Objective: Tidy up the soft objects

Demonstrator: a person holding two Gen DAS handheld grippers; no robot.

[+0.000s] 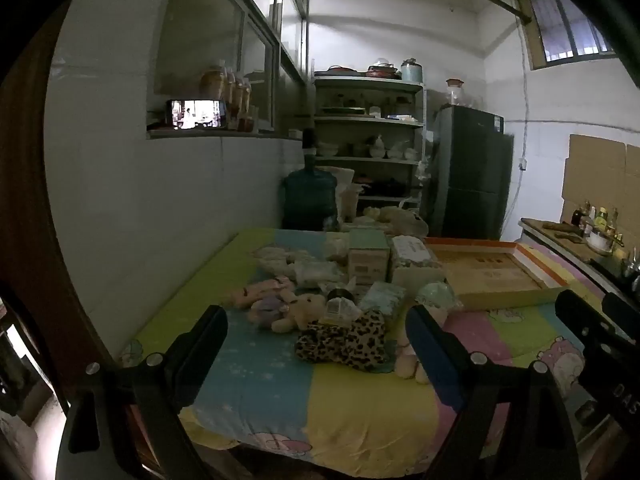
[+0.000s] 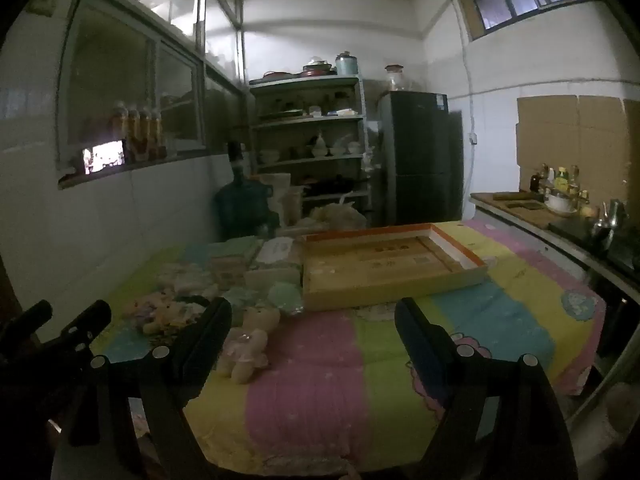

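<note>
Both views are dim and greyish, with soft grain. Daylight enters through a barred window high up and to the right of the tool, washing the upper walls pale. A lit phone screen glows to the left, blown out. Fisheye bending curves the walls, and black vignetting rings the corners. The right wrist view is blurrier.

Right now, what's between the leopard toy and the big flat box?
In the left wrist view, a green wrapped bundle lies between the leopard toy and the flat box.
</note>
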